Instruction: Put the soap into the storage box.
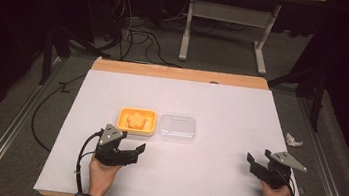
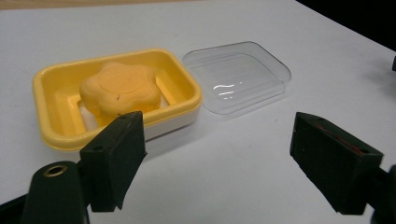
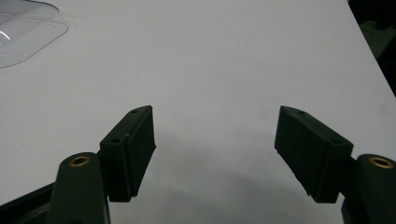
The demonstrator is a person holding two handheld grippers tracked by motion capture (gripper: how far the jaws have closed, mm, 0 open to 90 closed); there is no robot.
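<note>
Two black grippers sit low on the white table (image 1: 222,104), both with jaws spread wide and empty. The left gripper (image 2: 217,154) hovers just short of the yellow plastic soap dish (image 2: 51,135), which holds an orange flower-shaped soap (image 2: 119,88). Beside the dish, perhaps touching it, lies the clear plastic lid (image 2: 238,77). The right gripper (image 3: 215,149) is well apart from them.

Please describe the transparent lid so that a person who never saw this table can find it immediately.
On the white table, look near the middle for the yellow soap dish holding a flower-shaped orange soap. The lid lies right beside the dish, on its right. Unlike the dish, it is clear, shallow and empty.
</note>
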